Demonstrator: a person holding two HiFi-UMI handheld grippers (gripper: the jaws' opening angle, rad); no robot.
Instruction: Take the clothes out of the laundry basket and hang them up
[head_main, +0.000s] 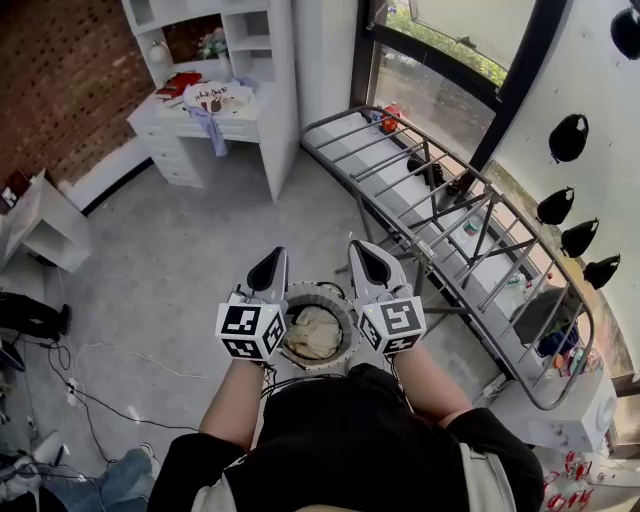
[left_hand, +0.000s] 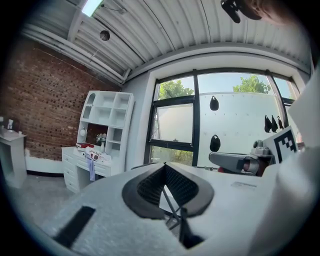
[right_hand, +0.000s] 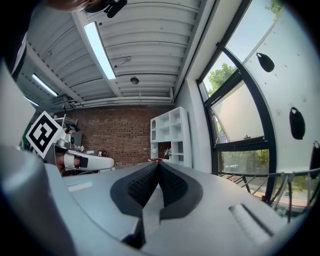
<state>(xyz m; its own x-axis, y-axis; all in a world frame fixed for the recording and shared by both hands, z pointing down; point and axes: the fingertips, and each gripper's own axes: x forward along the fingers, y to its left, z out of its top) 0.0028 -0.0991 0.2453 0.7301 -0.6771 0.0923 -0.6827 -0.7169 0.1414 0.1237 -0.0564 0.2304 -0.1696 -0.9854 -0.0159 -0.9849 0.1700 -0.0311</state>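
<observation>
Basket (head_main: 349, 316) below, left gripper (head_main: 272, 264), right gripper (head_main: 365, 261) — closed

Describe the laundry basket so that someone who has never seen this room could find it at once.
Start at the grey metal drying rack beside the window. On the floor just left of its near end stands the basket, a round tub with a pale rim. It is the only round container there, and cream clothes are heaped inside it.
</observation>
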